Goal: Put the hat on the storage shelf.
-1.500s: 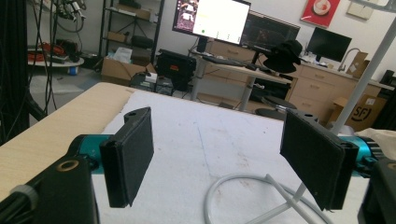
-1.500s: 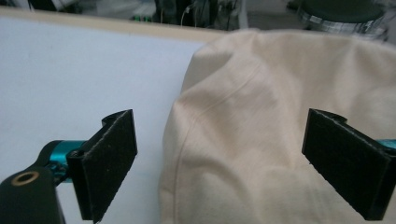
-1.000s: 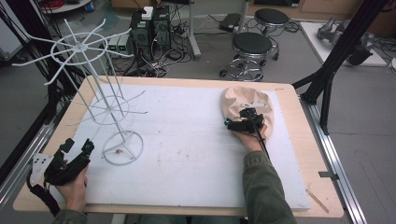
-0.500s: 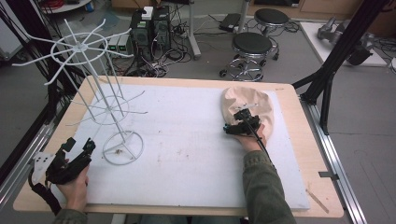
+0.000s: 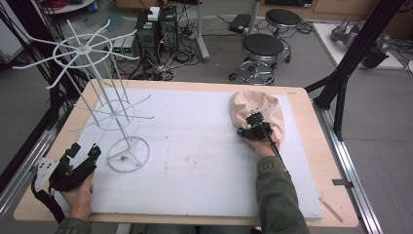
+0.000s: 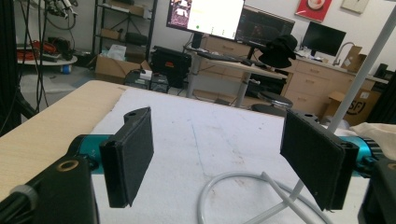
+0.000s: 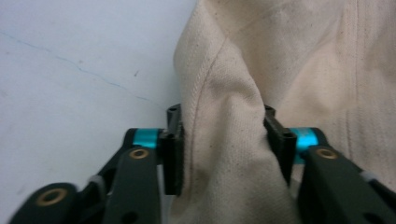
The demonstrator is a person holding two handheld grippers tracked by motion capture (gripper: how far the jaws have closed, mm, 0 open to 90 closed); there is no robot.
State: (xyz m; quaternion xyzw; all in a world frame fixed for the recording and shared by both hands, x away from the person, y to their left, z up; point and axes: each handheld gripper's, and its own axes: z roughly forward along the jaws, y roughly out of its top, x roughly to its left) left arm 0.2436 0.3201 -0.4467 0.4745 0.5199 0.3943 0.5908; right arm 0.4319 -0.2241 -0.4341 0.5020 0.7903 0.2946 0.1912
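From the high view, your right hand-held gripper (image 5: 252,126) sits at the near edge of the cream cloth hat (image 5: 258,109), which lies at the right side of the bench (image 5: 302,161). Your left hand-held gripper (image 5: 80,158) rests near the white wire rack (image 5: 104,105).

In the left gripper view its jaws stand wide apart, with nothing between them.

In the right gripper view the jaws have just been closing and now pinch a fold of the hat. The fold looks thin, so a quick lift could let the fabric slip free.
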